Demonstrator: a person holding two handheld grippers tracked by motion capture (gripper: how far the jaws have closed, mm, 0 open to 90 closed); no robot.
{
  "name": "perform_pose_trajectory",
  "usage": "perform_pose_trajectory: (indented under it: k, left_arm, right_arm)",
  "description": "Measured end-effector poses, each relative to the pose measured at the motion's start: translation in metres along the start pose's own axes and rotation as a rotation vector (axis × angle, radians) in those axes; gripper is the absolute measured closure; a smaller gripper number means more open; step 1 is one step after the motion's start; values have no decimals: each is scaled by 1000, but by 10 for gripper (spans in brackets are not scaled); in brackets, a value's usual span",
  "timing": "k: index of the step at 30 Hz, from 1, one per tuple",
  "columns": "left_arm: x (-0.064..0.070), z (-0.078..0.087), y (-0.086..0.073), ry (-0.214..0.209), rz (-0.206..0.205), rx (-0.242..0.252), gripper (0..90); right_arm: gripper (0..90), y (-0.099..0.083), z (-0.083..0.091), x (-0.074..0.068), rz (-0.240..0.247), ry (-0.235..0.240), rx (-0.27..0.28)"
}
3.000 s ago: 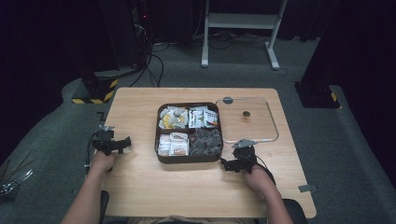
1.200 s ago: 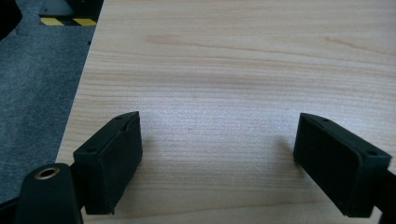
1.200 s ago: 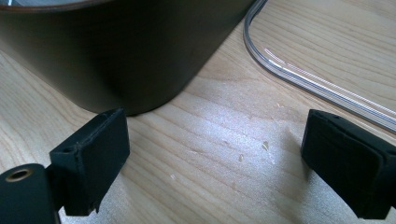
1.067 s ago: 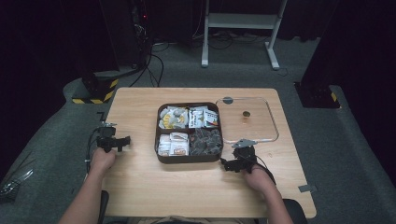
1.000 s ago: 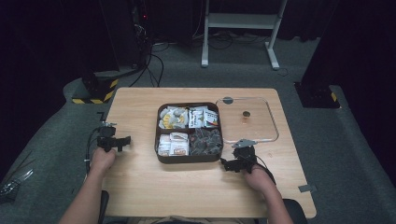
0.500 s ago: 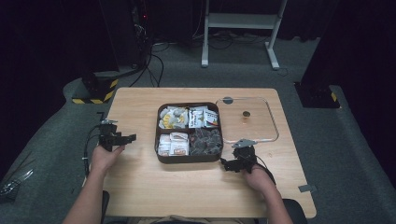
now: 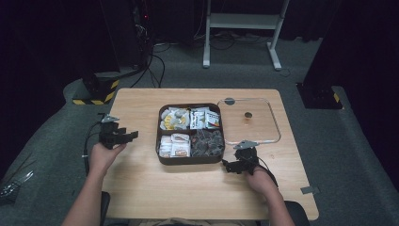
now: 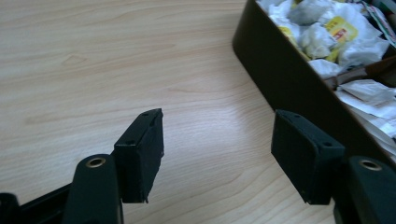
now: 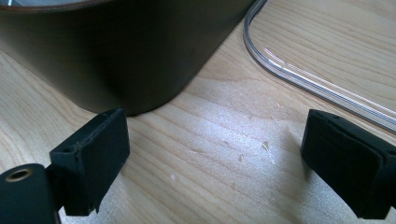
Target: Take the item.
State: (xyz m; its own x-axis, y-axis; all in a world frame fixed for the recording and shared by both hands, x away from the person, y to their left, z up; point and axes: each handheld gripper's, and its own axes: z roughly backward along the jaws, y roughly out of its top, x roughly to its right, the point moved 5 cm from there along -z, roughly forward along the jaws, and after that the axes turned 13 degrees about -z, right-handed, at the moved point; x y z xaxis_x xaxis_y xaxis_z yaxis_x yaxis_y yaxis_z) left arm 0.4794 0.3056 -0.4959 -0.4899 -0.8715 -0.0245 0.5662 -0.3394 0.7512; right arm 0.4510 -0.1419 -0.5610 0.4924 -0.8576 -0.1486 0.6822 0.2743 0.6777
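Note:
A dark brown four-compartment box (image 7: 162, 153) sits mid-table, holding wrapped snacks (image 7: 175, 118) and packets. Its wall (image 8: 275, 79) rises to the right in the left gripper view, white and yellow wrappers (image 8: 327, 37) inside. My left gripper (image 7: 126, 136) hovers near the table's left edge, open and empty (image 8: 217, 151), jaws pointing toward the box. My right gripper (image 7: 230, 165) rests low by the box's front right corner (image 9: 140, 51), open with nothing between its jaws (image 9: 215, 172). A clear lid (image 7: 272, 123) lies flat to the right of the box; its rim (image 9: 299, 77) runs past the right gripper.
Bare wooden table (image 7: 188, 188) stretches in front of the box and to its left. Past the far edge stand a white frame (image 7: 240, 21) and cables on the grey floor. A yellow-black striped block (image 7: 94, 92) sits off the back left corner.
My left gripper has lifted and shifted a little forward and right, toward the box. The right gripper has stayed put.

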Motion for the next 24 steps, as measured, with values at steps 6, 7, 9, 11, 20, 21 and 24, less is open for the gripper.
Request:
perform_pose_trajectory:
  k: [6,7,9,11,20,21,24]
  left_arm:
    - [18,0,17,-31,-70,28,377]
    - [21,-1,19,-46,-79,23,377]
    - [28,-4,22,-65,-121,11,394]
    - [31,-5,23,-64,-132,9,395]
    - [37,-6,34,-92,-163,31,417]
    - [38,-7,35,-107,-160,28,417]
    - [39,-11,37,-152,-142,11,451]
  right_arm:
    - [80,0,0,0,0,1,0]
    - [80,0,0,0,0,2,0]
    - [80,0,0,0,0,1,0]
    - [80,0,0,0,0,1,0]
    - [80,0,0,0,0,2,0]
    - [80,0,0,0,-2,1,-1]
    - [80,0,0,0,0,1,0]
